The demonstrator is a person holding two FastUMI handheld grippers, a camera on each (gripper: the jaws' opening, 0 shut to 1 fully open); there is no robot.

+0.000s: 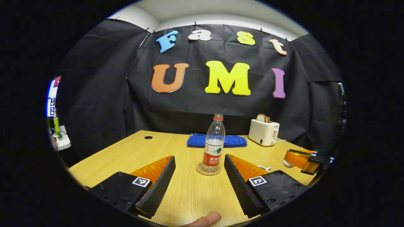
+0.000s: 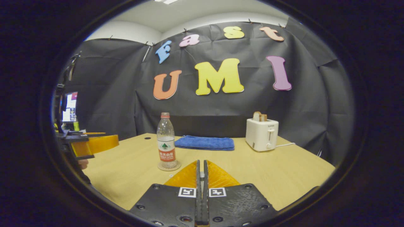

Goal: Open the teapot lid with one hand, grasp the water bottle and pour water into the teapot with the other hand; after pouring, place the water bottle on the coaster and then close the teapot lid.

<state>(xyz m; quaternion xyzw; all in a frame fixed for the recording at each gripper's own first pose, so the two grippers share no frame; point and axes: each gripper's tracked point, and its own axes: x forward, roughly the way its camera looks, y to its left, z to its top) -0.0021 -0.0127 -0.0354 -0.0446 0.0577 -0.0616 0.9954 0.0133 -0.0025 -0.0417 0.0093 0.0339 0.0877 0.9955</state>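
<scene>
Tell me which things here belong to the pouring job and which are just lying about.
Job: water bottle, standing on the coaster; left gripper, open; right gripper, shut on nothing.
Lying about: blue towel, toaster with bread, table.

A light wooden bench with a visible grain is seen in both views. A round coaster is laid on it near the middle, and a clear water bottle with a red cap is stood upright on the coaster. Behind the bottle, a folded blue towel is placed flat near the back edge. To the right of the towel, a white toaster is set on the bench, and its white cord is laid on the surface beside it. A small dark round hole is noticed in the bench top near the back left corner.
</scene>
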